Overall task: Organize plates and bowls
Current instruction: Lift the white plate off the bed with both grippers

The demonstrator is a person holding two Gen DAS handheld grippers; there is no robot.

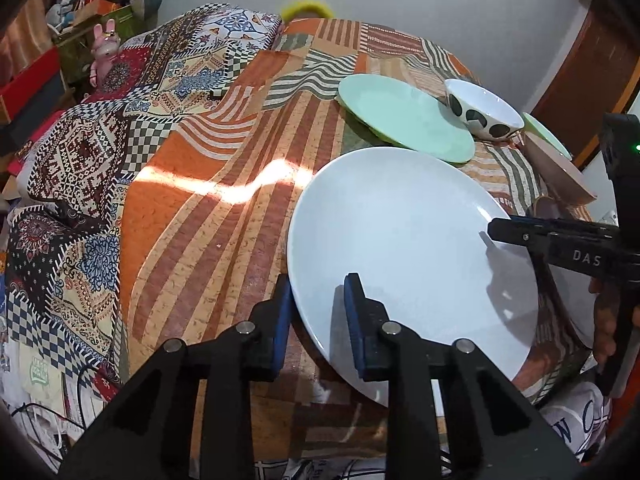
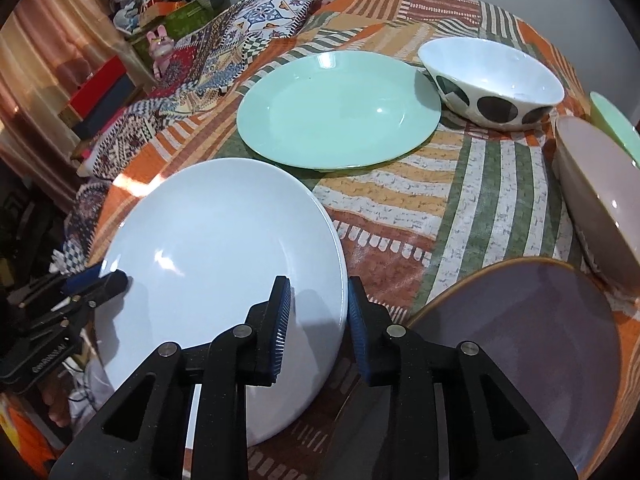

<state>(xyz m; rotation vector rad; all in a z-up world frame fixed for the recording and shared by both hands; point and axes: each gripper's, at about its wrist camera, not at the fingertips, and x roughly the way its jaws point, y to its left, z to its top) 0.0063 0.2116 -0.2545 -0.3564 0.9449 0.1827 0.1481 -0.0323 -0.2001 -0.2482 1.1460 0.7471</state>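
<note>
A large white plate (image 1: pixel 400 248) is held tilted above the patterned tablecloth. My left gripper (image 1: pixel 320 304) straddles its near left rim, and my right gripper (image 2: pixel 320 308) straddles its right rim (image 2: pixel 224 248); both jaws are closed on it. Behind it lies a mint green plate (image 1: pixel 404 116) (image 2: pixel 340 108). A white bowl with black spots (image 1: pixel 484 110) (image 2: pixel 492 80) stands to the right of the green plate. A purple-grey plate (image 2: pixel 532 344) lies at the near right. A pinkish bowl (image 2: pixel 600 196) lies tilted at the far right.
A patterned tablecloth (image 1: pixel 208 208) covers the table. A second mint green dish (image 2: pixel 612 124) peeks out at the right edge. A folded patterned cloth (image 1: pixel 132 100) lies at the table's left. Shelves with boxes and a pink toy rabbit (image 1: pixel 105 46) stand beyond.
</note>
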